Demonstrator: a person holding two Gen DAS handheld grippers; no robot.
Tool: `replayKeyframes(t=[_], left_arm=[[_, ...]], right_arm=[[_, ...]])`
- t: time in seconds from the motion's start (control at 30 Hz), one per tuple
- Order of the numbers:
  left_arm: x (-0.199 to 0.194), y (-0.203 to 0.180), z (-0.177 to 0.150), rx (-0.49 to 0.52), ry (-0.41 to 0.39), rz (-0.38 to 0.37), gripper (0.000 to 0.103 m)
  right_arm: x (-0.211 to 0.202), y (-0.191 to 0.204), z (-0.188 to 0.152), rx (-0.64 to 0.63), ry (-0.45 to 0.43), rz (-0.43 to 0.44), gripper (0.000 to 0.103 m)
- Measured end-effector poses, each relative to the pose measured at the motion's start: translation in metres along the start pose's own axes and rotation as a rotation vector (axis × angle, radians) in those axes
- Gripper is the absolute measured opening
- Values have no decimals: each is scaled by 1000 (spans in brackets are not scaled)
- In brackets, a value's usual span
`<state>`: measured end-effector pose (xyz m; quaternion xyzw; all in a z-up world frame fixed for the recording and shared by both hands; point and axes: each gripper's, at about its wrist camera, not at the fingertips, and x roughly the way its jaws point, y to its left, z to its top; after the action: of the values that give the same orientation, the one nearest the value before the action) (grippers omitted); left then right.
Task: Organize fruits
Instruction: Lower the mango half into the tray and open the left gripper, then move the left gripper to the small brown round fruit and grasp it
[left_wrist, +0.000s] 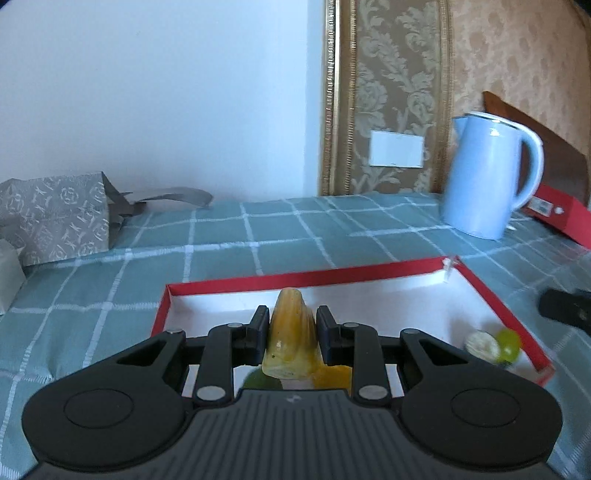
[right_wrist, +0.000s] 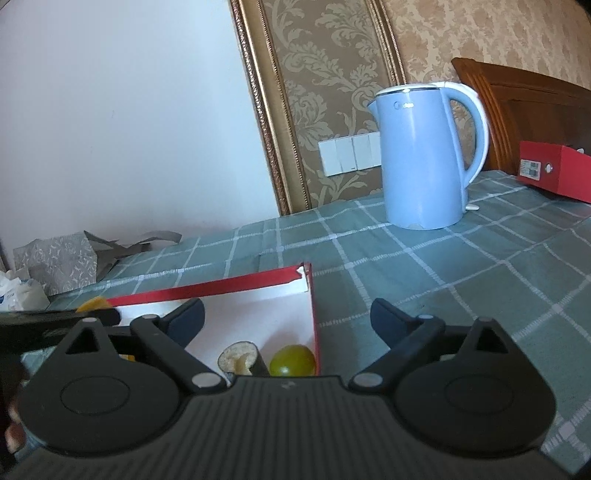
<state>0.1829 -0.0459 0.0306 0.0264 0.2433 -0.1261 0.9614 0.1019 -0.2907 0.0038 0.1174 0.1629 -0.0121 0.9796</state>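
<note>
Here, yellow ribbed fruit (left_wrist: 291, 332), glossy, tapered, in left tongs (left_wrist: 291, 332)

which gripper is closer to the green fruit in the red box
Right. The right gripper hovers open just behind the green fruit; the left gripper is farther over, clamping a yellow fruit.

I'm seeing a ridged yellow-orange fruit piece (left_wrist: 291, 332) standing upright over the shallow red-rimmed white cardboard tray (left_wrist: 295, 278); a round green fruit (right_wrist: 291, 361) and pale cut fruit (right_wrist: 239, 359) are lying in its right corner.
</note>
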Motion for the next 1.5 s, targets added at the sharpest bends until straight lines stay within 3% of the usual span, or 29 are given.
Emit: replayKeyframes(t=[0.17, 0.23, 0.27, 0.3, 0.33, 0.53, 0.73, 0.97, 1.13, 1.5], left_arm=[[20, 3, -2, -15, 43, 42, 32], [21, 6, -4, -18, 36, 50, 53], [19, 8, -5, -30, 20, 54, 73], [16, 10, -5, -40, -3, 56, 84], [12, 11, -4, -50, -27, 59, 85], [-11, 24, -6, -102, -72, 80, 86], [-60, 27, -35, -88, -95, 96, 87], [-106, 30, -69, -139, -89, 47, 89], [-117, 20, -86, -83, -52, 42, 89], [-127, -20, -101, 137, -70, 20, 89]], right_arm=[[2, 4, -1, -16, 6, 0, 97], [2, 4, -1, -18, 11, 4, 99], [2, 4, -2, -18, 11, 4, 99], [2, 4, -2, -19, 9, 4, 99], [2, 5, -2, -21, 8, 3, 100], [3, 5, -2, -33, 5, -8, 100], [-1, 6, -2, -38, -10, -7, 102], [-6, 15, -6, -70, -25, 8, 103], [-6, 20, -8, -102, -31, 12, 103], [-30, 21, -7, -73, -85, 47, 103]])
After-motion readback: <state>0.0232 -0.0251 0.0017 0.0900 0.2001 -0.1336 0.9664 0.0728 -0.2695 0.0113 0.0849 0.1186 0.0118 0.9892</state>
